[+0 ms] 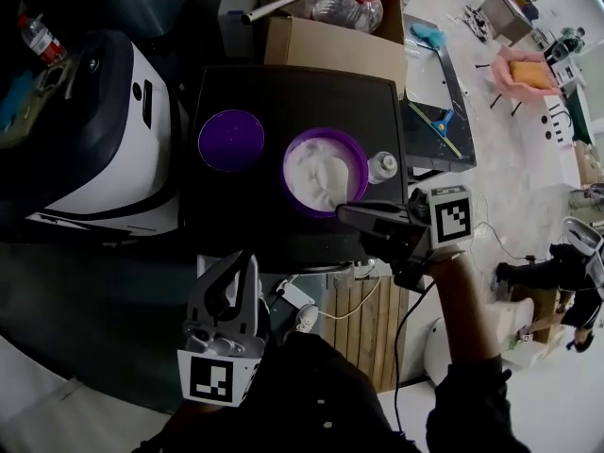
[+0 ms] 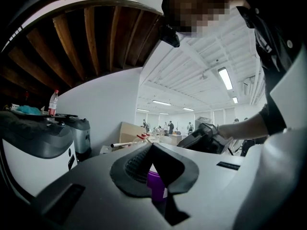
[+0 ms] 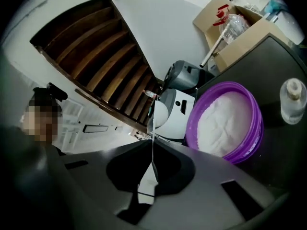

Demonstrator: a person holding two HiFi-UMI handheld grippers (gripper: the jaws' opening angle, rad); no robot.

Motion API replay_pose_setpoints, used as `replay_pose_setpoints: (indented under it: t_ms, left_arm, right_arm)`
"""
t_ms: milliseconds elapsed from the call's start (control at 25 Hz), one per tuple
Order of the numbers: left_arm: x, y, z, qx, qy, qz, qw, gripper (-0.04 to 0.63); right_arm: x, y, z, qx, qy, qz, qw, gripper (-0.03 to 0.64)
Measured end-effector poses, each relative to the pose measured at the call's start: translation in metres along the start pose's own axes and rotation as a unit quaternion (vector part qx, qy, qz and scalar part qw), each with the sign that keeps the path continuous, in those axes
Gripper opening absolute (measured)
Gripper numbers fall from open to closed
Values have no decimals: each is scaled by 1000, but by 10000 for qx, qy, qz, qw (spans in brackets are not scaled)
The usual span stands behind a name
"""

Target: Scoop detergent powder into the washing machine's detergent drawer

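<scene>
- The open purple tub [image 1: 300, 192] of powder [image 1: 321, 173] stands on the black surface [image 1: 245, 215], its near rim at the tips of the right tongs [image 1: 347, 212].
- Right tongs pinch a thin white strip [image 3: 146, 188].
- Left tongs [image 1: 247, 260] are closed and held low before the surface's edge.

Open purple tub [image 1: 287, 172] of white powder [image 1: 322, 174]

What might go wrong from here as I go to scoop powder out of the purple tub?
The small clear bottle stands right beside the purple tub, next to the right gripper; a swing could topple it. That gripper pinches only a thin white strip, likely the scoop edge-on, which may twist under load. The washing machine is off to the left, so powder may spill on the black table on the way.
</scene>
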State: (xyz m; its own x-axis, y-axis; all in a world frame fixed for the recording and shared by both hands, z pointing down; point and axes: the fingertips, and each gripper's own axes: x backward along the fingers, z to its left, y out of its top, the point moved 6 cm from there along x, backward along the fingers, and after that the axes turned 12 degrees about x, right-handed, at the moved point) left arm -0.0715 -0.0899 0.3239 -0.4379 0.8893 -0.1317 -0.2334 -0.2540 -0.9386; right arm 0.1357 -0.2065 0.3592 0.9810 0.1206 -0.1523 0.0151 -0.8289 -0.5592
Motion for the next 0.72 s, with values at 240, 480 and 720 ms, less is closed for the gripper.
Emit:
replay_pose_setpoints:
  t_ms: [240,480,720]
  left_arm:
    - [11,16,2,-88,207,-197,9996,15]
    - [29,31,4,-446,405,-571,9966,15]
    - [62,37,22,-507,925,-678,9921,15]
  right_arm:
    - [-6,-9,31,-183,186,-711,9971,32]
    - [-15,-26,48,-148,78,-864,9961,34]
    - [-42,-49,61,50,40,-568,9984,32]
